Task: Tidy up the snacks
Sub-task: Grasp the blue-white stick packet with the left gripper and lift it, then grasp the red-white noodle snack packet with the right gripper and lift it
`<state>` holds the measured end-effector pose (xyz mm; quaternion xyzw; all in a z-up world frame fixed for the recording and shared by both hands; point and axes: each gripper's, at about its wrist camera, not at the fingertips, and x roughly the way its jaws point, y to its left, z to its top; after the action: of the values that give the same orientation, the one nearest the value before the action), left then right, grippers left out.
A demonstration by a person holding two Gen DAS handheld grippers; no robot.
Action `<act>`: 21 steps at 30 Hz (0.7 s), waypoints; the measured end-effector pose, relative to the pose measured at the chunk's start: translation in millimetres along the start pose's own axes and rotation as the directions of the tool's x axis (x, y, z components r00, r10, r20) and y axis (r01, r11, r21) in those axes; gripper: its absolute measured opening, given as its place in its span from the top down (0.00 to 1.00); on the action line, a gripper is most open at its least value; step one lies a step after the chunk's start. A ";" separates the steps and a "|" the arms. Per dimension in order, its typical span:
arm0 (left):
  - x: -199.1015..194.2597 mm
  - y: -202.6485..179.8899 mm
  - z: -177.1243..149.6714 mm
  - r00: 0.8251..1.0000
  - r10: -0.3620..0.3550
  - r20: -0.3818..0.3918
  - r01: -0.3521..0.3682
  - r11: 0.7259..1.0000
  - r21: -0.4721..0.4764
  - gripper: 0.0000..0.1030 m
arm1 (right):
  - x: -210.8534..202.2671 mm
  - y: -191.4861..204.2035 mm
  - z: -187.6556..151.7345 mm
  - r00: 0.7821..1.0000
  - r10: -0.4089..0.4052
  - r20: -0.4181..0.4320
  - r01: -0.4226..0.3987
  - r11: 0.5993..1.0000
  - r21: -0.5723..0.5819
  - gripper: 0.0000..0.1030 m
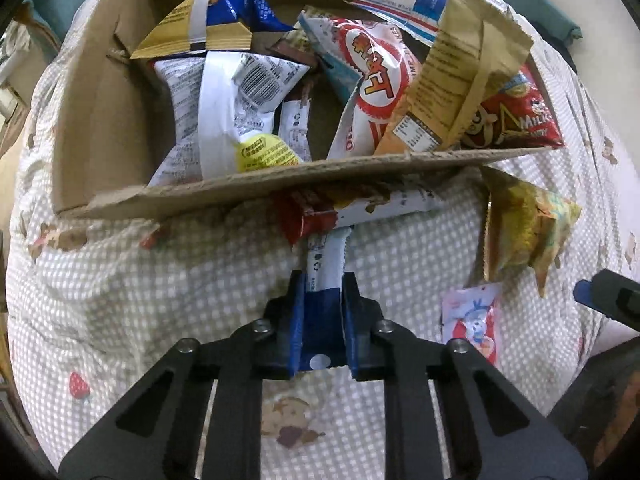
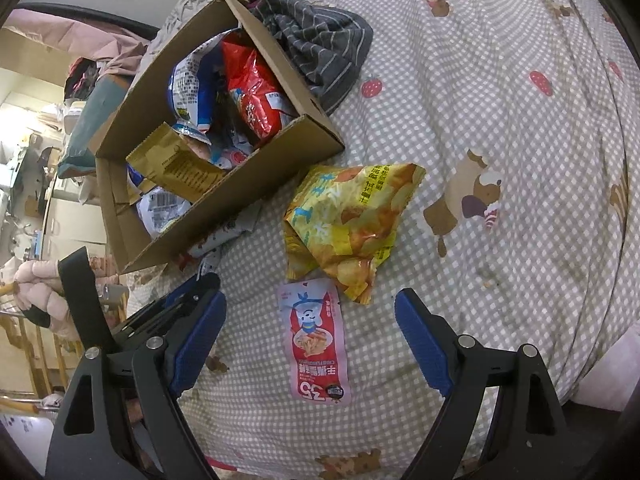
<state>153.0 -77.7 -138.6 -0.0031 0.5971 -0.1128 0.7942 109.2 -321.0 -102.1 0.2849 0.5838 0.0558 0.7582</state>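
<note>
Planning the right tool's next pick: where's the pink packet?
In the right wrist view the pink packet lies flat on the bedspread, low and centred between the open right tool fingers, just below the yellow chip bag.

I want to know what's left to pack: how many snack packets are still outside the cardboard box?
3. A white packet by the box's near wall, pinched in the left claw; a yellow chip bag beside the box; a pink packet below it. Others may be hidden.
</note>
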 end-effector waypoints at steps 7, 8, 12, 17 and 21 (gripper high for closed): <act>-21.4 7.7 -18.3 1.000 0.018 -0.022 -0.019 0.999 -0.044 0.86 | 0.7 6.6 -2.5 1.000 -0.009 -0.003 0.009 0.999 -0.033 0.14; -25.5 8.5 -21.8 1.000 0.018 -0.023 -0.019 0.999 -0.047 0.86 | 0.3 7.2 -3.2 1.000 -0.007 -0.004 0.007 0.999 -0.035 0.14; -45.6 13.4 -39.6 1.000 0.004 -0.021 -0.006 0.998 -0.064 0.86 | 0.7 10.8 -6.2 1.000 0.004 -0.012 -0.004 0.999 -0.047 0.14; -80.0 28.3 -60.1 1.000 0.000 0.022 0.002 0.996 -0.091 0.86 | 10.8 12.6 -10.4 0.998 0.018 -0.062 -0.021 0.999 -0.048 0.14; -102.0 43.4 -67.6 0.996 0.029 0.082 -0.017 0.990 -0.141 0.86 | 30.4 14.9 -17.1 0.991 0.003 -0.136 -0.009 0.999 -0.041 0.14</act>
<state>69.8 -8.0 -67.4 -0.0568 0.5699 -0.0611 0.8175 106.7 -289.7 -123.3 0.2662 0.6321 0.0896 0.7222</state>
